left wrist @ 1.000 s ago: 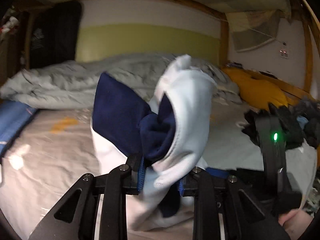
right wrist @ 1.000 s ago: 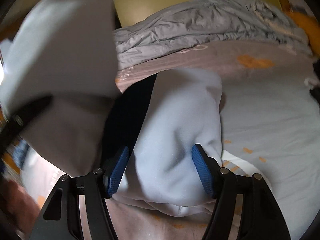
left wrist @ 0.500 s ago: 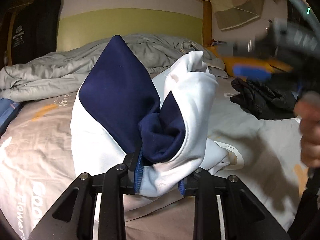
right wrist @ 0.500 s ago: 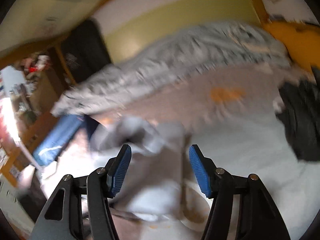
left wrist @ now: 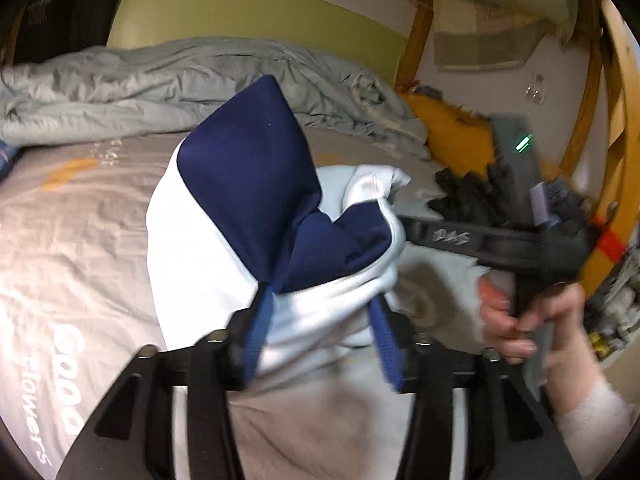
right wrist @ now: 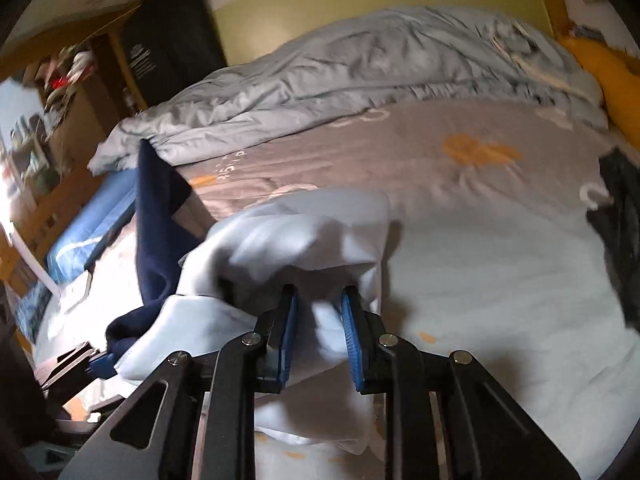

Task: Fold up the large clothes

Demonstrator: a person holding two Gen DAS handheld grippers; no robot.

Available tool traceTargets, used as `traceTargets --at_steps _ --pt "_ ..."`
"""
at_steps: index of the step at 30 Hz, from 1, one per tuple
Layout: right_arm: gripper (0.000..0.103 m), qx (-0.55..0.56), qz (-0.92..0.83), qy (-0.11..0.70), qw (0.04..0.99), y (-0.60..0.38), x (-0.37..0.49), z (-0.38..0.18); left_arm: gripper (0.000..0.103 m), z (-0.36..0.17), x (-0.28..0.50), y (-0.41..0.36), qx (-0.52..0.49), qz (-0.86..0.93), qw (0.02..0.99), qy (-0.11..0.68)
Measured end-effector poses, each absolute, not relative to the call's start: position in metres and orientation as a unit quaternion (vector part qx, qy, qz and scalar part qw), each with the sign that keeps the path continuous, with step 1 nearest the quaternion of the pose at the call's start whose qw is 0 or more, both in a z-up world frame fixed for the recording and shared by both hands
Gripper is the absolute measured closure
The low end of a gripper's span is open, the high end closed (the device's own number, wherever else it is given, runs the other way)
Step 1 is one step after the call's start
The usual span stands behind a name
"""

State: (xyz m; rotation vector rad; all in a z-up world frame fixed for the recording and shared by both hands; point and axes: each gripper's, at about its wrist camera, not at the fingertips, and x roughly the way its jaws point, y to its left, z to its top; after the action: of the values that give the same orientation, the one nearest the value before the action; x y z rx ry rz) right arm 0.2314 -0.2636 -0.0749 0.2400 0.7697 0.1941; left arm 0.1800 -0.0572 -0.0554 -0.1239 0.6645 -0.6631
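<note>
Lower centre of each frame: my left tool (left wrist: 320,336) has just opened around the garment (left wrist: 224,264); my right tool (right wrist: 318,332) has just closed, pinching its pale fold.

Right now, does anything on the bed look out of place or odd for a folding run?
Nothing damaged or spilled. The white and navy garment is bunched, not flat, sitting between the left gripper, whose jaws have just opened. The right gripper, just closing, pinches its white fabric. A dark clothes heap lies beyond.

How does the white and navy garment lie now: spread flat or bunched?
Bunched: the white and navy garment stands crumpled above the bed sheet, navy lining showing.
</note>
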Motion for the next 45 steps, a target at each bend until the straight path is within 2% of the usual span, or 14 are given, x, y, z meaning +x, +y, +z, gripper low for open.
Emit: traceTargets --at_steps 2,3,7,9,11,16,22,25,27,28,29,37,42,45 --pt "0.083 0.096 0.05 0.385 0.917 -0.269 0.235 -0.08 0.008 -0.045 0.175 -0.038 -0.121 -0.347 0.88 0.301" --pt "0.083 0.096 0.04 0.393 0.914 -0.272 0.235 -0.086 0.008 -0.04 0.173 -0.03 -0.136 -0.348 0.881 0.291" --pt "0.084 0.135 0.065 0.384 0.911 -0.287 0.233 -0.084 0.009 -0.032 0.194 -0.016 -0.132 -0.25 0.913 0.293" --pt "0.084 0.125 0.061 0.362 0.922 -0.287 0.224 -0.072 0.026 -0.048 0.218 -0.008 -0.177 -0.225 0.895 0.343" --pt "0.084 0.127 0.062 0.329 0.934 -0.289 0.21 -0.055 0.034 -0.073 0.238 -0.006 -0.222 -0.235 0.858 0.399" --pt "0.084 0.108 0.106 0.282 0.947 -0.275 0.182 -0.013 0.033 -0.084 0.235 -0.022 -0.199 -0.252 0.853 0.412" --pt "0.082 0.061 0.167 0.343 0.922 -0.22 0.214 -0.008 0.033 -0.082 0.224 -0.034 -0.183 -0.256 0.858 0.407" --pt "0.069 0.055 0.198 0.398 0.894 -0.193 0.236 -0.032 0.033 -0.081 0.227 -0.028 -0.193 -0.259 0.852 0.412" --pt "0.069 0.057 0.19 0.403 0.893 -0.186 0.245 -0.043 0.033 -0.08 0.227 -0.021 -0.198 -0.259 0.85 0.413" --pt "0.073 0.053 0.187 0.396 0.897 -0.184 0.245 -0.043 0.033 -0.08 0.227 -0.018 -0.203 -0.258 0.849 0.414" --pt "0.1 0.055 0.175 0.382 0.906 -0.187 0.243 -0.039 0.033 -0.08 0.228 -0.016 -0.209 -0.254 0.848 0.415" --pt "0.1 0.057 0.104 0.25 0.961 -0.241 0.177 0.026 0.03 -0.053 0.231 0.002 -0.241 -0.253 0.859 0.375" --pt "0.1 0.103 0.082 0.342 0.93 -0.282 0.2 -0.033 0.03 -0.06 0.248 -0.029 -0.228 -0.272 0.845 0.4" --pt "0.1 0.153 0.096 0.34 0.923 -0.295 0.199 -0.065 0.029 -0.063 0.246 -0.048 -0.189 -0.255 0.858 0.404"
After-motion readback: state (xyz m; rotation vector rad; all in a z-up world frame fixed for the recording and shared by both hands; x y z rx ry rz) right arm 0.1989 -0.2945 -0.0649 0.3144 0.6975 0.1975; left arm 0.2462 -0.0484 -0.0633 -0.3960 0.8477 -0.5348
